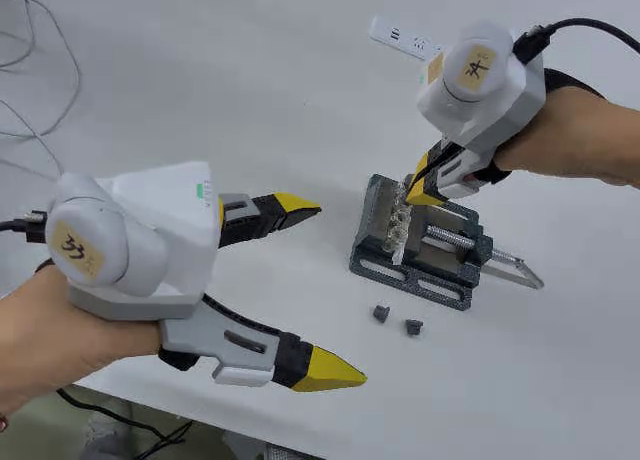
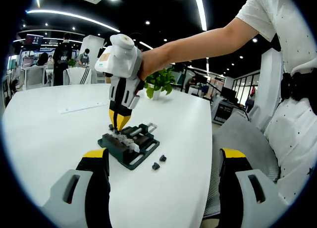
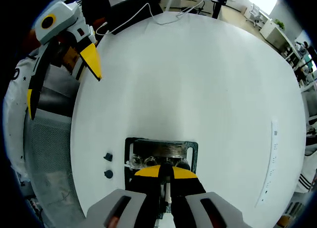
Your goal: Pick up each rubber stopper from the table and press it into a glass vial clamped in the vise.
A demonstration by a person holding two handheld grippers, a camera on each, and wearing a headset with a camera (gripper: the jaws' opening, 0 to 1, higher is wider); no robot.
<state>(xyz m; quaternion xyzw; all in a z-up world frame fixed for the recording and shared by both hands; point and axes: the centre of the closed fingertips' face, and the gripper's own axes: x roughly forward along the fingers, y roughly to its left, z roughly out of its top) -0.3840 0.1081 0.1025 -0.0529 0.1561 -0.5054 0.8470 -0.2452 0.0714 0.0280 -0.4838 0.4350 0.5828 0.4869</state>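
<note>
Evidently pressed together, perhaps around a stopper, the right gripper's (image 1: 425, 188) fingers (image 1: 432, 192) hover over the vise (image 1: 400, 268), nearest the loose stoppers (image 1: 381, 313) at 6 o'clock on the surface; the left gripper's (image 1: 340, 294) fingers gape.

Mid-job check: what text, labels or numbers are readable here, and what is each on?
Handwritten scrawl, perhaps "33", not certain: left sticker on the left gripper.
One handwritten character, not readable: right sticker on the right gripper.
Green print, too small to read: left gripper's white body.
Small markings, too blurred to read: white strip.
</note>
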